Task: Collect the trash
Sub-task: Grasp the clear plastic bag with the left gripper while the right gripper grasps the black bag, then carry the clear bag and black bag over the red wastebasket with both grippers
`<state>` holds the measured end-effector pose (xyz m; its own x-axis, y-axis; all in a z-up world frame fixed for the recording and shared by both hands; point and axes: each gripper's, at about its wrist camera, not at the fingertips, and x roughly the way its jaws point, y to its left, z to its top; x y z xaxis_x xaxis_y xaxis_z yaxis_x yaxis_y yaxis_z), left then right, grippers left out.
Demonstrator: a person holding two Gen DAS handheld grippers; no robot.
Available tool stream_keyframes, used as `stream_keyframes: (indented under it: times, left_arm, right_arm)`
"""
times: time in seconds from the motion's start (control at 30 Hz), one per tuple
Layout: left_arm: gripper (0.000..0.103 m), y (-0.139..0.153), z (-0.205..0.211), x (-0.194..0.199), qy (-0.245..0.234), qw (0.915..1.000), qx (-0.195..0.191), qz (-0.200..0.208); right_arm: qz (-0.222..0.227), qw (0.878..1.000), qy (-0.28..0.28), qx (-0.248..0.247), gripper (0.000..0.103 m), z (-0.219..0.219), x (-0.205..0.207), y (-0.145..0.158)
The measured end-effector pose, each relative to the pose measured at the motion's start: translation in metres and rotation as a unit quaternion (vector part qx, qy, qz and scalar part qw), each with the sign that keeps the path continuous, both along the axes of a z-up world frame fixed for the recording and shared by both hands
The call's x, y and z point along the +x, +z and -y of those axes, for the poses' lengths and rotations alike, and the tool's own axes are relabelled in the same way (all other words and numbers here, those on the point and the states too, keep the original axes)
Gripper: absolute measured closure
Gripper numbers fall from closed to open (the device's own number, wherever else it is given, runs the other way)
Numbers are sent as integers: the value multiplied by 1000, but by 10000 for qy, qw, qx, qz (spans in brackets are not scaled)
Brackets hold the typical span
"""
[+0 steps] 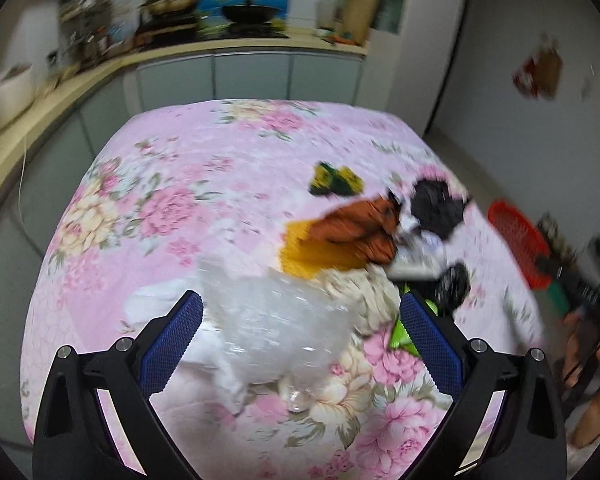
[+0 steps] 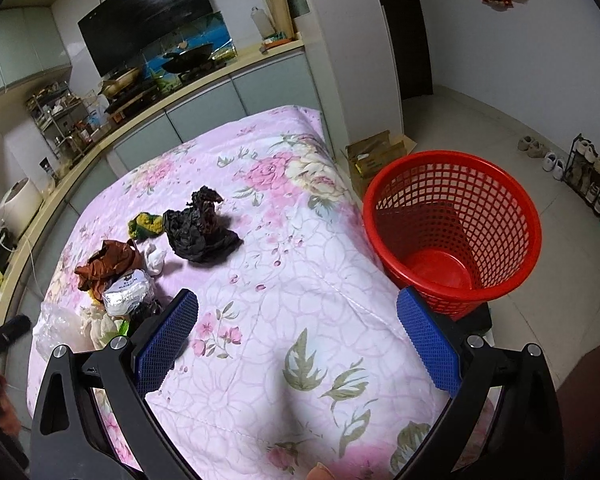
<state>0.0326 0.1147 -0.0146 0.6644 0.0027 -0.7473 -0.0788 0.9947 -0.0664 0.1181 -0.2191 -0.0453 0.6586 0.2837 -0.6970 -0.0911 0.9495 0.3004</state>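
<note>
Trash lies on a pink floral table cloth (image 2: 300, 280). In the blurred left wrist view my left gripper (image 1: 300, 332) is open, its blue pads on either side of a crumpled clear plastic bag (image 1: 276, 320), which does not visibly touch them. Beyond it lie an orange-brown wrapper (image 1: 352, 232), a black bag (image 1: 436, 208) and a yellow-green piece (image 1: 334, 180). My right gripper (image 2: 300, 340) is open and empty above bare cloth. The black bag (image 2: 200, 232), brown wrapper (image 2: 108, 264) and a silver pouch (image 2: 128, 296) lie to its left. A red mesh basket (image 2: 452, 224) stands right of the table.
A kitchen counter (image 2: 140, 120) with a stove and pans runs behind the table. A cardboard box (image 2: 380, 156) sits on the floor behind the basket. Shoes and a rack (image 2: 588, 176) stand by the right wall. A person's hand (image 1: 596, 360) shows at the right edge.
</note>
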Motion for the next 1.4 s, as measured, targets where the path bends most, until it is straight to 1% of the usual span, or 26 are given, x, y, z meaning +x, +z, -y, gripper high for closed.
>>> stream_keyframes:
  times: [0.07,0.17,0.2,0.23,0.27,0.3,0.33,0.37,0.43,0.5,0.6,0.77,0.87,1.03,1.17,1.23,1.4]
  left_arm:
    - [8,-12,15,7,-113,9995,285,-106]
    - [15,-28,24,16,-221,9981,517,-270]
    - [21,-33,23,19,-200,9974,616,-314]
    - [29,-38,23,23,-167,9964,749,-361]
    - [34,-41,22,25,-124,9959,807,-393]
    - [42,-43,19,26,-60,9956,846,-410]
    - [48,-44,14,27,-20,9957,837,-392]
    - [50,-43,12,27,-13,9960,812,-362]
    - [60,-39,7,25,-40,9964,793,-313]
    - [65,-34,2,23,-98,9968,743,-289]
    - [66,-21,-7,18,-120,9986,489,-180]
    - [66,12,-32,8,-9,9997,-24,227]
    - [66,26,-42,7,80,9990,-187,407]
    - [66,44,-48,7,237,9964,-183,789]
    - [66,52,-48,10,402,9927,-147,1124]
    - [66,52,-46,12,448,9916,-104,1205]
    - [66,49,-46,20,454,9915,-105,1213]
  right_arm:
    - [-15,10000,2,8,7,0,1,-1]
    - [-24,10000,-49,1,7,2,2,-1]
    - [-28,10000,-64,1,7,3,2,-1]
    - [-32,10000,-80,-4,7,4,3,-1]
    - [-33,9999,-97,-19,7,4,4,-1]
    - [-34,9999,-110,-33,7,4,4,-1]
    - [-41,9999,-117,-43,7,4,4,-1]
    - [-55,9999,-122,-52,7,4,5,-2]
    - [-91,9999,-126,-63,7,3,7,-3]
    - [-122,9999,-103,-50,7,1,8,-4]
    - [-110,9999,-31,-41,7,-3,10,-3]
    - [-11,9999,68,-93,7,-9,16,4]
    - [32,9999,136,-98,7,-14,22,7]
    - [109,9990,417,-147,7,-31,42,11]
    - [45,9978,650,-115,7,-49,65,8]
    - [11,9962,860,-107,7,-65,77,6]
    - [24,9915,1289,-185,7,-97,98,-3]
